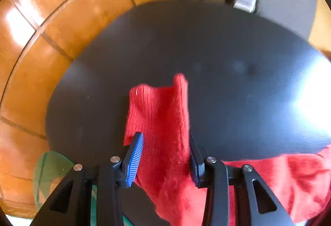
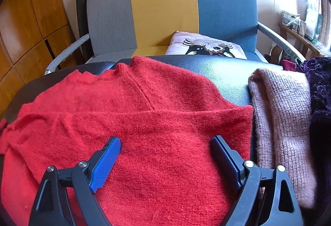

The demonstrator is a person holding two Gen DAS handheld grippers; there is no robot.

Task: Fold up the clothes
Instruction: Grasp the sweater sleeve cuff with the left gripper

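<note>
Snagging is the risk: red sleeve [image 1: 161, 118] lies between left tool [image 1: 166, 158] pads, part-open, grip uncertain; right tool [image 2: 165, 161] is spread wide, nothing held, above red sweater [image 2: 144, 101].

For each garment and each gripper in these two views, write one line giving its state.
Red sweater: spread on the dark table, partly folded.
Sleeve: between the left gripper's jaws.
Pink knit: folded, beside the sweater.
Left gripper: part open.
Right gripper: open, empty, over the sweater.
</note>
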